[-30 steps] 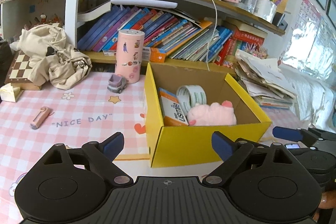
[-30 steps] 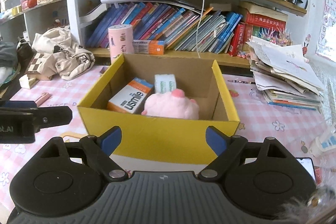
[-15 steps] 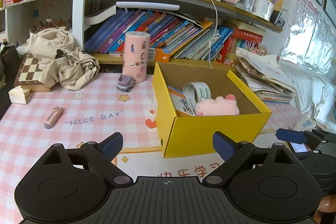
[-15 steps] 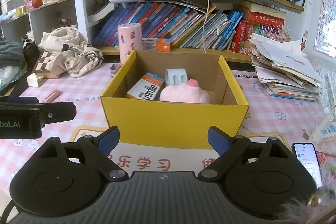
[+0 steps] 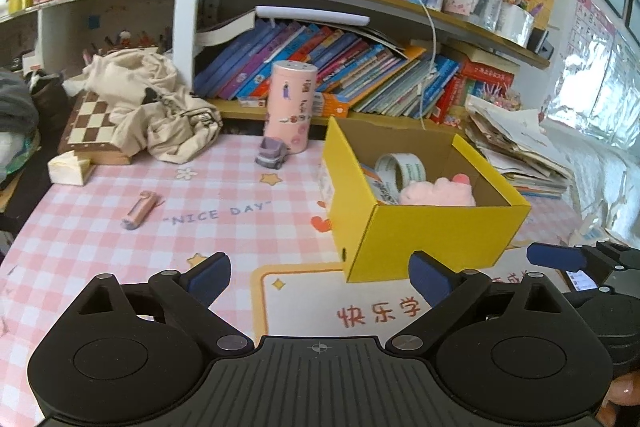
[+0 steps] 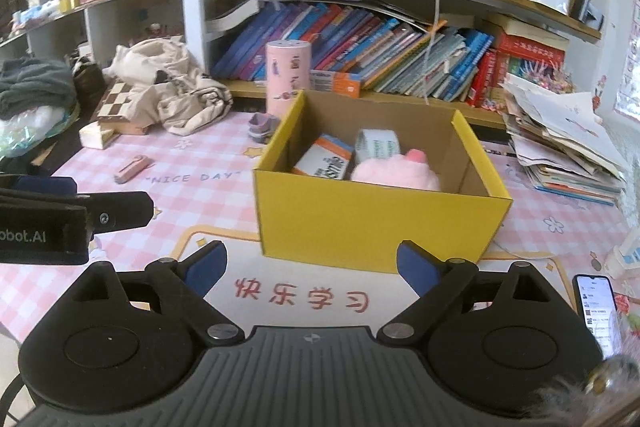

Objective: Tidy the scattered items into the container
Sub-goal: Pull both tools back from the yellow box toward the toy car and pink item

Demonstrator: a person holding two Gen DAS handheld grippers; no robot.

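A yellow cardboard box (image 5: pixel 428 239) (image 6: pixel 372 227) stands on the pink checked mat. Inside it lie a pink plush toy (image 6: pixel 394 171), a roll of tape (image 6: pixel 376 145) and a small white-and-orange carton (image 6: pixel 326 161). A small pink tube (image 5: pixel 140 211) (image 6: pixel 131 169) and a little purple toy truck (image 5: pixel 271 153) lie on the mat left of the box. My left gripper (image 5: pixel 320 275) is open and empty, in front of the box. My right gripper (image 6: pixel 312 267) is open and empty, also in front of the box.
A pink cylinder tin (image 5: pixel 291 107) stands behind the truck. A chessboard box (image 5: pixel 94 131) under a beige cloth bag (image 5: pixel 160 107) lies at the back left. Stacked papers (image 6: pixel 560 143) lie to the right, a phone (image 6: pixel 596 307) at the right front. Bookshelves line the back.
Both grippers have drawn back from the box toward the table's front, so the box looks smaller and farther. Both stay open.
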